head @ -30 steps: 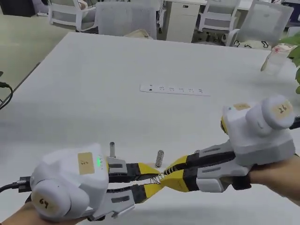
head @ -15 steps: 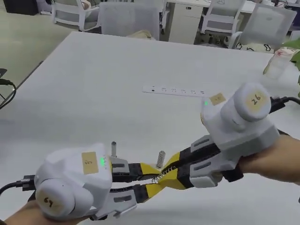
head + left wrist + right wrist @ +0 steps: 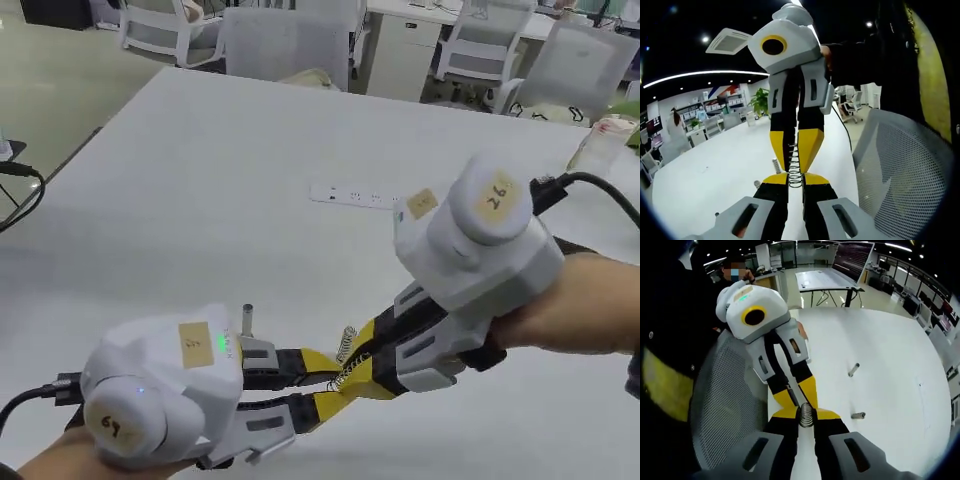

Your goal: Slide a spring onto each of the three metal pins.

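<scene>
Where the two claws meet: the left claw reaches in from the lower left and the right claw from the right; their yellow tips come together low in the head view, over the near part of the white tabletop.
Held spring: a thin wire spring bridges the two sets of tips, one end in each.
Left claw: narrow, its jaws nearly together and pinching the spring's near end, as the left gripper view shows.
Right claw: narrow as well, its jaws closed around the spring's other end, whose coil is seen end-on between the tips in the right gripper view.
Inside the spring: I cannot tell whether a pin runs through it.
Second spring: it stands upright on the tabletop, just behind the meeting tips and apart from them; the pin inside it is hard to make out.
Bare pin: a short metal pin stands upright to the left of the second spring, just beyond the left gripper's body, with nothing on it.
Power strip: a white strip lies flat farther back, near the middle of the tabletop.
Surroundings: office chairs stand past the far edge.
</scene>
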A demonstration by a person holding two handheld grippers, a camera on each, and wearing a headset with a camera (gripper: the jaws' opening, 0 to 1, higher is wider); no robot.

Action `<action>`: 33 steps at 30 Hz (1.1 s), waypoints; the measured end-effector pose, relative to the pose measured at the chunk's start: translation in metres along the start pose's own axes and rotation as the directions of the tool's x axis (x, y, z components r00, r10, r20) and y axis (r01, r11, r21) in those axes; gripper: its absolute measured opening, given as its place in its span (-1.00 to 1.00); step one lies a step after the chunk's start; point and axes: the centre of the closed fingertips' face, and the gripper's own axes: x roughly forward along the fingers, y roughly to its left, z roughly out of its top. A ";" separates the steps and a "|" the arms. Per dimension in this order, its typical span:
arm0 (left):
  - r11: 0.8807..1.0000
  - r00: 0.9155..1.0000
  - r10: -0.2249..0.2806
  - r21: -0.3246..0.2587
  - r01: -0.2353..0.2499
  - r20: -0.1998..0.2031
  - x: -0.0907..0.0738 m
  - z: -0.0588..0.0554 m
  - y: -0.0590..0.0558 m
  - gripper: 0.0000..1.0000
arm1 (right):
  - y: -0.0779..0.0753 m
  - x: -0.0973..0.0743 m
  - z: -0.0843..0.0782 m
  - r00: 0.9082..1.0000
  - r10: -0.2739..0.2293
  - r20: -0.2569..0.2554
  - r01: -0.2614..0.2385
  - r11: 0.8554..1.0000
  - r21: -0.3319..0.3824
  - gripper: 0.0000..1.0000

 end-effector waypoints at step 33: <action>0.991 1.000 0.013 -0.136 -0.014 -0.007 -0.006 -0.018 0.010 -0.94 | -0.005 0.020 0.005 0.979 0.047 -0.197 -0.076 0.987 -0.144 -0.84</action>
